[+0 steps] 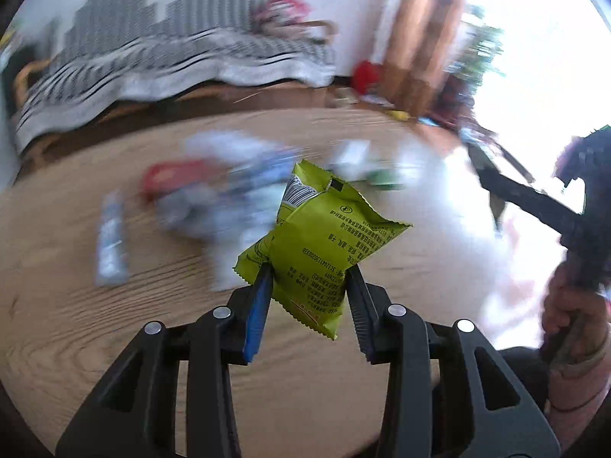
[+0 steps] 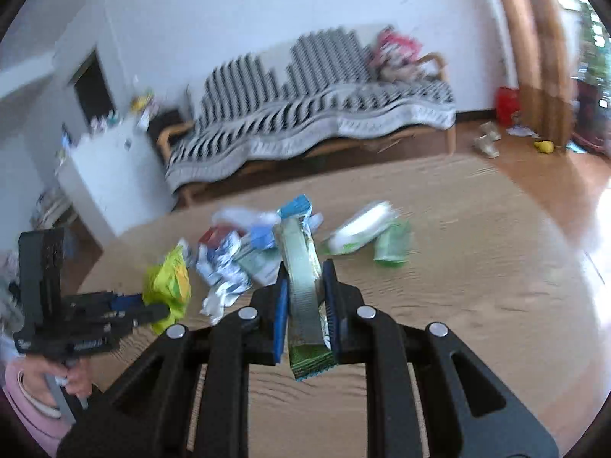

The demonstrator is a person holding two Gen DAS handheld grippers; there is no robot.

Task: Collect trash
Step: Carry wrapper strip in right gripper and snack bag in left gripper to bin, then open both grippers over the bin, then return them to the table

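My left gripper [image 1: 308,273] is shut on a yellow-green snack wrapper [image 1: 320,236] and holds it above the wooden table [image 1: 76,324]. The same wrapper [image 2: 168,282] and left gripper [image 2: 152,311] show at the left of the right wrist view. My right gripper [image 2: 305,278] is shut on a long green and silver wrapper [image 2: 303,286], held upright above the table [image 2: 477,305]. A pile of loose wrappers [image 2: 236,255] lies on the table beyond both grippers; it is blurred in the left wrist view [image 1: 229,198].
A white and green packet [image 2: 362,229] and a green packet [image 2: 393,248] lie right of the pile. A grey strip wrapper [image 1: 110,236] lies left of it. A striped sofa [image 2: 305,122] stands behind the table, a white cabinet [image 2: 110,175] to its left.
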